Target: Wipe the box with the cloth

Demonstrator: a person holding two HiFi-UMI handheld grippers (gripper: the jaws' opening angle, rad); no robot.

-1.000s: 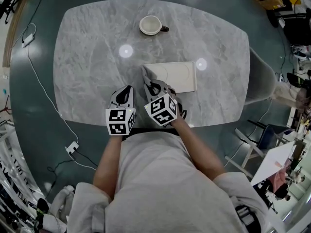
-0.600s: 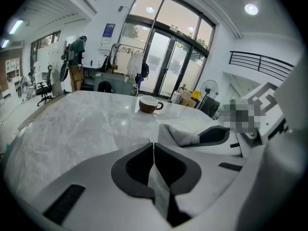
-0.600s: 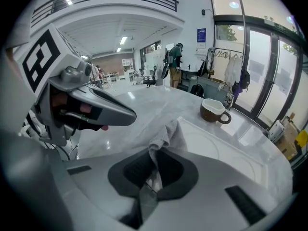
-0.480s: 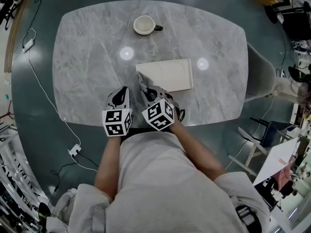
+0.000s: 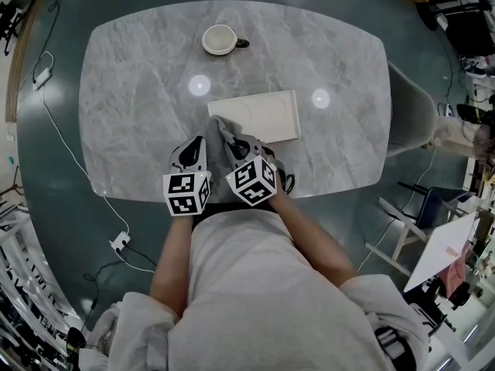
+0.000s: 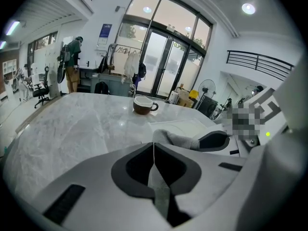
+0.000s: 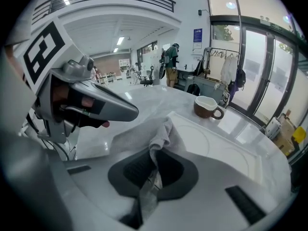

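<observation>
One cloth [image 5: 220, 131] pinched in right hand-held gripper [image 5: 238, 143], at box [image 5: 267, 114] corner — left hand-held gripper [image 5: 196, 145] closed.

No text, brand or number can be read. A blue wall sign [image 7: 198, 35] is too small to make out, and the marker cubes [image 5: 186, 193] carry only black-and-white square patterns, no letters.

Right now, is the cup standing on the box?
No, the cup stands on the table, apart from the box.
</observation>
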